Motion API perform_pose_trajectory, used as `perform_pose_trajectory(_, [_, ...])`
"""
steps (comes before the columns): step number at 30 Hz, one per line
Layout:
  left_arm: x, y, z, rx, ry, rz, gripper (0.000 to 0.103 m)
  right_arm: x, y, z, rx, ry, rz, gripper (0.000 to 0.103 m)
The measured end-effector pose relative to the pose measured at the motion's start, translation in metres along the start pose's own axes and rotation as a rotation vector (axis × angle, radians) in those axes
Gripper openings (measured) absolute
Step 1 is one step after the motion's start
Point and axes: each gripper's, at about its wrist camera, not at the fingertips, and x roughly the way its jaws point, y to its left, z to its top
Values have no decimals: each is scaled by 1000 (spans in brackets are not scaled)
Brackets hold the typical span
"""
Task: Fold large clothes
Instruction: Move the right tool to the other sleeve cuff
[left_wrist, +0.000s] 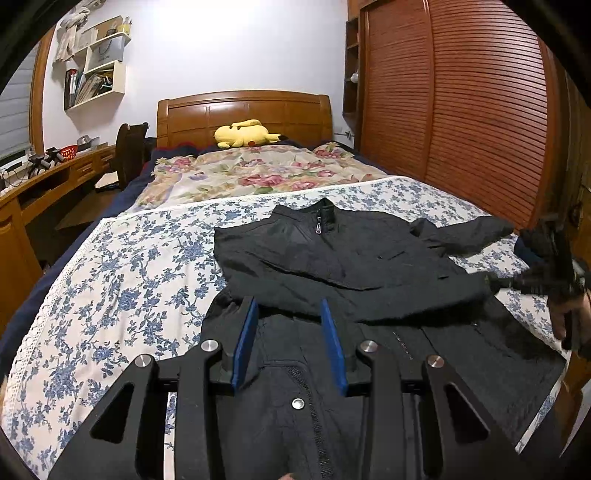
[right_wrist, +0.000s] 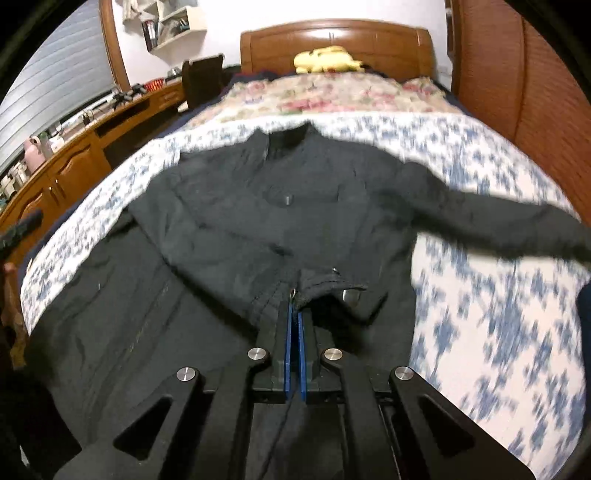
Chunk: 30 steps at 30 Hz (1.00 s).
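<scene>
Left claw (left_wrist: 290, 332) part-open, right claw (right_wrist: 295, 314) pinched tight together.

Both wrist views look close down the bed (left_wrist: 110, 258) toward its headboard (right_wrist: 332, 40).

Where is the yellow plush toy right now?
The yellow plush toy lies at the far end of the bed, against the wooden headboard, just beyond the rose-patterned quilt, top centre in both wrist views.

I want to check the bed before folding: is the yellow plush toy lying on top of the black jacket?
No, the yellow plush toy lies by the wooden headboard, far from the black jacket.
</scene>
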Motion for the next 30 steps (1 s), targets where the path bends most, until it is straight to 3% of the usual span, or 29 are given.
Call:
perform_pose_trajectory(8, [3, -7, -1, 14, 2, -17, 36, -10, 19, 1, -86, -32, -149, 10])
perform_pose_trajectory(13, [13, -20, 1, 17, 5, -30, 36, 9, 14, 10, -56, -47, -132, 38])
perform_pose_trajectory(18, [24, -40, 5, 29, 8, -59, 36, 47, 18, 15, -76, -2, -111, 39])
perform_pose_trajectory(23, [36, -63, 7, 48, 17, -81, 36, 98, 14, 11, -90, 128, -79, 39])
perform_pose_trajectory(30, [49, -88, 9, 73, 28, -104, 36, 113, 8, 6, -65, 93, -49, 40])
